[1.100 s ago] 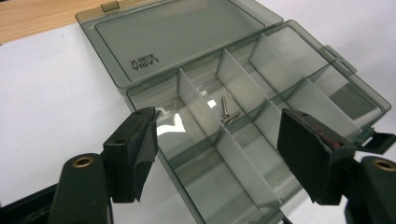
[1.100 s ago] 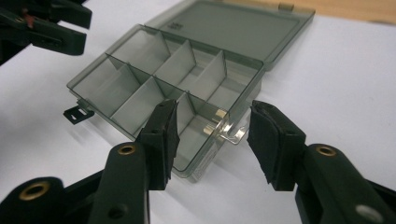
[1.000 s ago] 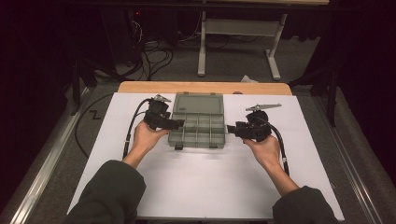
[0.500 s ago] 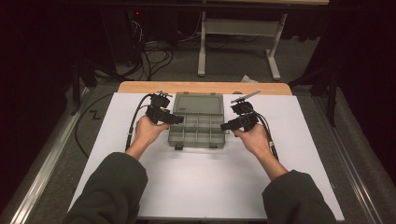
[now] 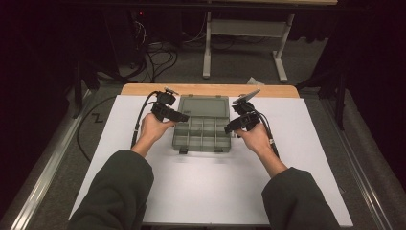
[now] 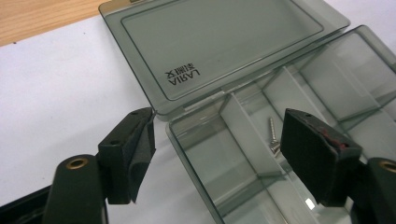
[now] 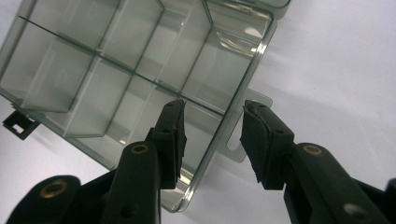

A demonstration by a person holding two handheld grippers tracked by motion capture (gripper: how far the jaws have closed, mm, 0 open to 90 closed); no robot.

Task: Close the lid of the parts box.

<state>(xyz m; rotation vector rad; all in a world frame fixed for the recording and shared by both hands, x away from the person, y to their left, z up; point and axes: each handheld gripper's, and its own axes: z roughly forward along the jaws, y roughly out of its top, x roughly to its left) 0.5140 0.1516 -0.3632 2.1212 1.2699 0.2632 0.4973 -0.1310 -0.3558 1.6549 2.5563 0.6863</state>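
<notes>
Organizer box (image 5: 201, 129): smoke-tinted clear plastic case, lying open near the middle of the white table top (image 5: 210, 191), between the two grippers.
Long axis: tray and lid each run left to right across the table in the high view; the two latches face the person, the lid (image 5: 203, 106) lies flat on the far side.
Near edge: two dark latch tabs (image 5: 183, 150) stick out toward the person.
Tray: dividers split it into small compartments; two small screws (image 6: 273, 135) lie in one near the left end, seen in the left gripper view.
Left hand (image 5: 152, 128): forearm comes in from below, angled up and inward, hand at the box's left end.
Left gripper (image 6: 217, 156): jaws wide apart, straddling the tray's left end wall, pads clear of it, holding nothing.
Right hand (image 5: 253, 138): forearm angled up and inward, hand at the box's right end.
Right gripper (image 7: 212, 137): jaws have just been closing, now half apart astride the tray's right end wall, pads not yet on it.
Far side: bare wooden strip (image 5: 210, 89) of the table behind the lid.
</notes>
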